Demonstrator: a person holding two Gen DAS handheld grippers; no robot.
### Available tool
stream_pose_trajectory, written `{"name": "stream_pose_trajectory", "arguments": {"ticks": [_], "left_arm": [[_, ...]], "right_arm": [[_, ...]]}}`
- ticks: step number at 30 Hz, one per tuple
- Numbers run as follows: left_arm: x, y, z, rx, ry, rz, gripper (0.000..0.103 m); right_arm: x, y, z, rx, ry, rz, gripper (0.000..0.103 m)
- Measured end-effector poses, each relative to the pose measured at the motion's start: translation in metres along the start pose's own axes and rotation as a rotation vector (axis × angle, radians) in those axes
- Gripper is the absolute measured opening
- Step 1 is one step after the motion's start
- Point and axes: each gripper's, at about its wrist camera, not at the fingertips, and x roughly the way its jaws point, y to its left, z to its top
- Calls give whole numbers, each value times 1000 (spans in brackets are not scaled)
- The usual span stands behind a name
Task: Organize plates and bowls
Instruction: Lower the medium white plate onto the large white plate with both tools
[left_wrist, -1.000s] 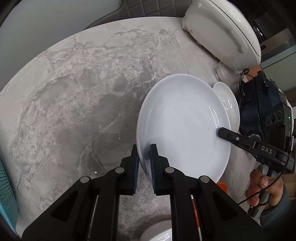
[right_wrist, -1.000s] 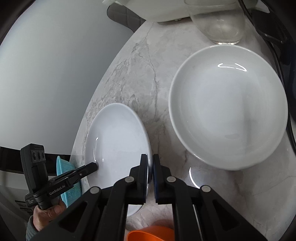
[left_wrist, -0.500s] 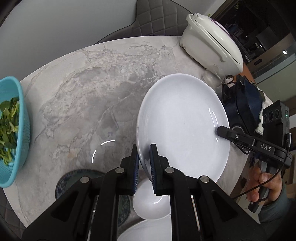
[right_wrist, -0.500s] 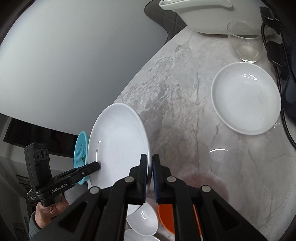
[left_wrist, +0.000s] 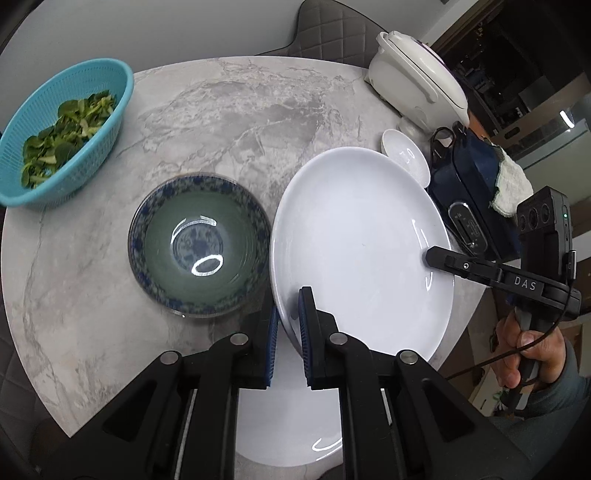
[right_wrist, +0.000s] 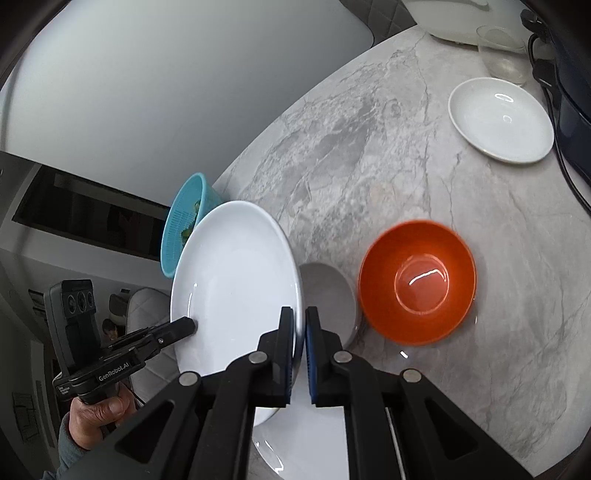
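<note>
Both hand-held grippers, left (left_wrist: 288, 332) and right (right_wrist: 300, 350), pinch opposite rims of a white plate (left_wrist: 362, 251) held tilted over the tabletop (left_wrist: 229, 110); a slip could drop it onto the blue bowl (left_wrist: 199, 247) at 9 o'clock

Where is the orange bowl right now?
In the right wrist view, the orange bowl sits on the marble table, right of a small white bowl.
</note>
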Motion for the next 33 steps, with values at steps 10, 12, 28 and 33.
{"name": "stream_pose_trajectory", "arguments": {"ticks": [10, 12, 28, 33], "left_arm": [[14, 19, -108, -61, 43, -6, 9], [24, 23, -127, -84, 62, -17, 9], [63, 45, -193, -109, 89, 26, 10], [75, 44, -192, -93, 91, 40, 10]], "right_arm": [[24, 2, -82, -60, 115, -64, 8], [29, 0, -94, -77, 131, -83, 8], [71, -23, -148, -94, 217, -143, 9], [81, -23, -148, -105, 226, -163, 9]]}}
